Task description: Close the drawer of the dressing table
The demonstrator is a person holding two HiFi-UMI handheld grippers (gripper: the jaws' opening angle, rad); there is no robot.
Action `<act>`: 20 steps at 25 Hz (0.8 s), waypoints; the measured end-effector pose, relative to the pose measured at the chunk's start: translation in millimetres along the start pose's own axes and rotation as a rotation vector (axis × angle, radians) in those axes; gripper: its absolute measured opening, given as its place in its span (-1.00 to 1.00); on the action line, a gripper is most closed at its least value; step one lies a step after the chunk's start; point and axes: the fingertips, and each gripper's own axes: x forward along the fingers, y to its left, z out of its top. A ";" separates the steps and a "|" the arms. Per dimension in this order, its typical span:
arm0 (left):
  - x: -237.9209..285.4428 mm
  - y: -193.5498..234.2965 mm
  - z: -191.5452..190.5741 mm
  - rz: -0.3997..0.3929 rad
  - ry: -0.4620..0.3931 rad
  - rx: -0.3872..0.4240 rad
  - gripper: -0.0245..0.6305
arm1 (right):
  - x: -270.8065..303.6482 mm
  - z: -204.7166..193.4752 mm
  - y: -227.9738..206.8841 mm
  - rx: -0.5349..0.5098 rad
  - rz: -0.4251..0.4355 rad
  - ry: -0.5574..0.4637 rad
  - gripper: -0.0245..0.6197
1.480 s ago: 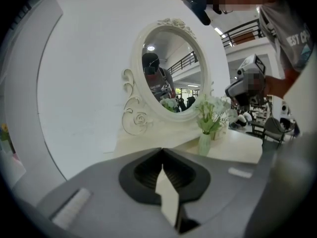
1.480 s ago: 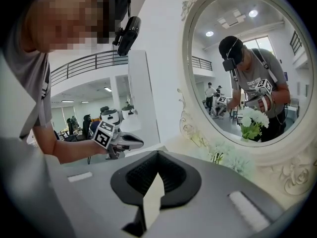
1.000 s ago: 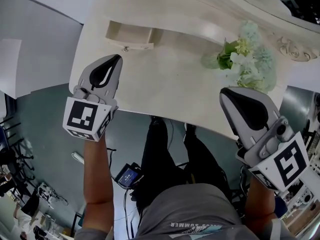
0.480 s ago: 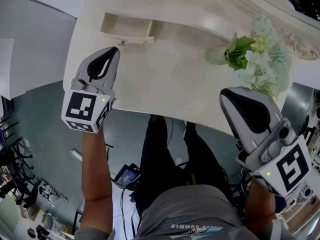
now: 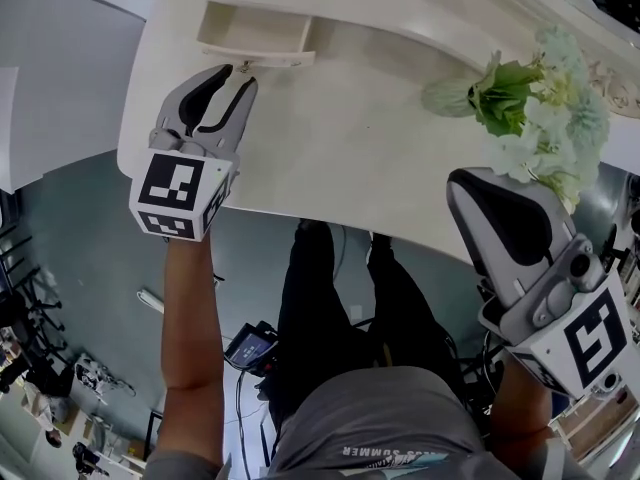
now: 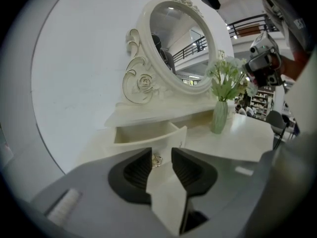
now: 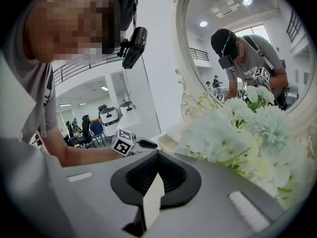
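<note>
Head view: cream worktop (image 5: pixel 330 138), drawer (image 5: pixel 255 36) open, grey floor (image 5: pixel 80 228) below. Left gripper (image 5: pixel 236 74) jaws just opened, nothing clamped; right gripper (image 5: pixel 462 180) jaws together. I see the mirror frame (image 5: pixel 622 90) cut off.

L claw (image 5: pixel 236 76) jaws just opened, gripping nothing; R claw (image 5: pixel 462 183) jaws together, empty.

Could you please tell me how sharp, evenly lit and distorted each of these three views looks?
Head view: sharp, with soft even light and no hard shadows on the dressing table. Left gripper view: strong fisheye with dark corners, yet the mirror and drawer stay fairly crisp. Right gripper view: the same fisheye, and the flowers close to the lens look soft and washed out.
</note>
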 end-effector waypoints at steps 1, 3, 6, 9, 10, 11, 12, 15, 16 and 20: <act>2.2 -0.4 -1.1 0.000 0.002 0.003 -0.54 | 0.1 -0.2 0.0 -0.005 0.000 0.001 -0.92; 6.3 -0.6 -2.4 0.000 0.007 0.011 -0.54 | 0.1 0.7 0.3 -0.011 -0.001 -0.001 -0.92; 11.6 0.0 -3.8 0.001 0.013 0.023 -0.54 | 1.3 4.5 3.4 0.019 0.001 -0.016 -0.92; 14.3 3.4 -4.1 0.013 0.011 0.028 -0.60 | 0.5 4.9 4.0 -0.006 0.003 -0.020 -0.92; 14.6 5.0 -3.8 0.017 0.007 0.027 -0.65 | -0.3 4.0 3.8 -0.013 0.002 -0.020 -0.92; 14.9 6.1 -3.3 0.019 0.002 0.024 -0.69 | -1.1 3.1 3.6 -0.015 0.002 -0.021 -0.92; 15.3 6.8 -2.6 0.019 -0.002 0.023 -0.69 | -1.6 2.4 3.4 -0.013 0.001 -0.023 -0.92; 16.8 6.7 1.1 0.017 -0.009 0.021 -0.70 | -0.9 3.5 2.0 -0.005 -0.004 -0.030 -0.92; 17.3 6.5 2.4 0.017 -0.011 0.019 -0.70 | 0.1 5.1 1.5 -0.005 -0.007 -0.032 -0.92; 17.7 7.4 1.8 0.018 -0.016 0.005 -0.72 | 2.8 6.6 4.4 -0.012 0.001 -0.024 -0.92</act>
